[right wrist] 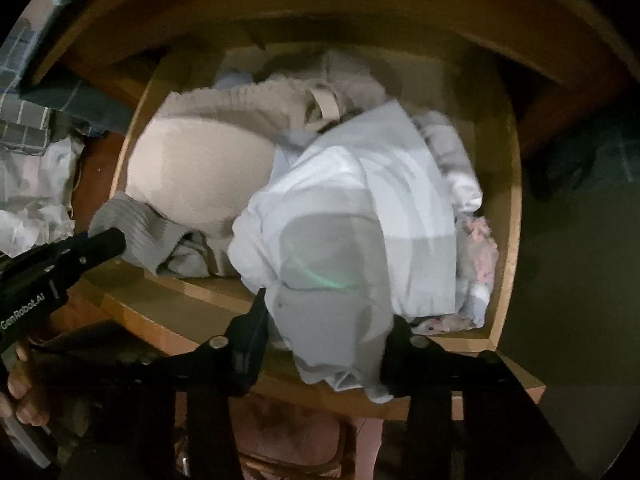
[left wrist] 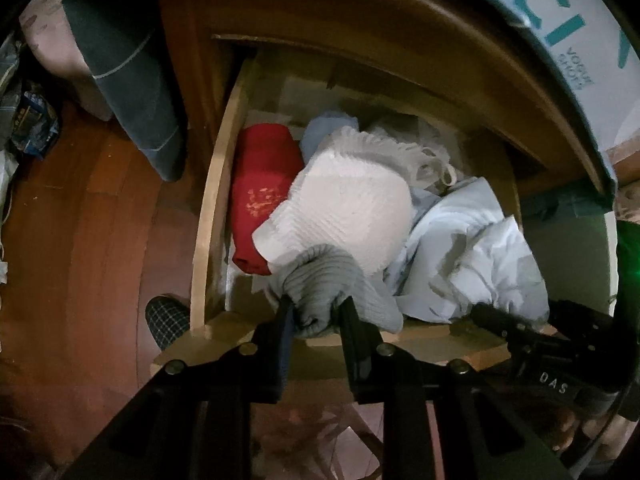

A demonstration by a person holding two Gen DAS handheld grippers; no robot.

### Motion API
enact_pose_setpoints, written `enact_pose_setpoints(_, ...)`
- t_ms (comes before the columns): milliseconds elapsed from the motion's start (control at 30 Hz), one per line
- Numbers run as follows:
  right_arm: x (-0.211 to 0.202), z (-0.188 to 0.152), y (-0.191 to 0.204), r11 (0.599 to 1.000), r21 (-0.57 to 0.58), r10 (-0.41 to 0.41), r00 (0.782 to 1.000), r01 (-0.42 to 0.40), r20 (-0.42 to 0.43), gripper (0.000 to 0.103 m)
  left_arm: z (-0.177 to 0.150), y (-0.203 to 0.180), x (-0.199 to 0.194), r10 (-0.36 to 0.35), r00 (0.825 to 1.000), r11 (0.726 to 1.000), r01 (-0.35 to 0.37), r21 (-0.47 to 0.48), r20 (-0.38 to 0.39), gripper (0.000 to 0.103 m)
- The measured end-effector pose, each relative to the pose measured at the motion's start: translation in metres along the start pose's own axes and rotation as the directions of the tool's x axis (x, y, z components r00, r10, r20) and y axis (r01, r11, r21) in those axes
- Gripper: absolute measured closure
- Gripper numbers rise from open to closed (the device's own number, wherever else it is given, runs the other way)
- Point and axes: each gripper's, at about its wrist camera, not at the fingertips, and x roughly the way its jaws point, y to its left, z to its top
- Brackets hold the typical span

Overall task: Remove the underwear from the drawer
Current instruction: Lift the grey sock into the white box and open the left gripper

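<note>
An open wooden drawer (left wrist: 200,240) holds a heap of underwear. My left gripper (left wrist: 316,312) is shut on a grey ribbed garment (left wrist: 320,276) at the drawer's front edge; it also shows in the right wrist view (right wrist: 132,228). A white padded bra (left wrist: 352,208) lies just behind it, also seen in the right wrist view (right wrist: 192,168). My right gripper (right wrist: 332,320) is shut on a pale blue garment (right wrist: 352,208) that drapes over the drawer front (right wrist: 192,292). In the left wrist view this pale blue garment (left wrist: 472,248) sits at the right, with the right gripper (left wrist: 500,320) at its lower edge.
A red folded garment (left wrist: 264,184) lies at the drawer's left side. Pink patterned cloth (right wrist: 480,248) sits at its right wall. The cabinet top (left wrist: 360,12) overhangs the drawer. A dark blue cloth (left wrist: 128,80) hangs left of the cabinet over the wooden floor (left wrist: 92,220). A slippered foot (left wrist: 168,316) stands close.
</note>
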Motion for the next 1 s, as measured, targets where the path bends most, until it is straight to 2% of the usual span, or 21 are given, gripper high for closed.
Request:
enact_pose_setpoints(133, -0.016, -0.001, -0.010, 1.000, 0.029, 0.006, 0.997, -0.008, 0.079, 0.064, -0.003, 0.000, -0.010, 0.003, 1.000, 1.000, -0.003, -0.004, 0.020, 0.081)
enact_pose_setpoints(200, -0.018, -0.002, -0.019, 0.999, 0.040, -0.002, 0.996, -0.001, 0.090, 0.063, -0.003, -0.001, -0.016, 0.000, 1.000, 1.000, 0.000, -0.005, 0.031, 0.081)
enact_pose_setpoints(400, 0.002, -0.006, -0.040, 0.997, 0.075, -0.006, 0.998, 0.001, 0.070, 0.063, -0.004, -0.009, -0.046, 0.000, 0.997, 1.000, -0.002, 0.028, 0.083, 0.081)
enact_pose_setpoints(633, 0.014, -0.009, -0.044, 0.997, 0.078, -0.030, 0.997, 0.024, 0.071, 0.063, -0.005, -0.018, -0.095, -0.014, 0.989, 0.997, 0.002, 0.079, 0.148, 0.081)
enact_pose_setpoints(800, 0.015, -0.011, -0.043, 0.997, 0.072, -0.037, 0.996, 0.031, 0.082, 0.063, -0.001, -0.028, -0.146, -0.043, 0.975, 0.995, 0.023, 0.098, 0.216, 0.081)
enact_pose_setpoints(1000, 0.016, -0.013, -0.042, 0.997, 0.075, -0.040, 0.996, 0.033, 0.086, 0.063, 0.011, -0.044, -0.216, -0.053, 0.946, 0.990, 0.008, 0.142, 0.320, 0.081)
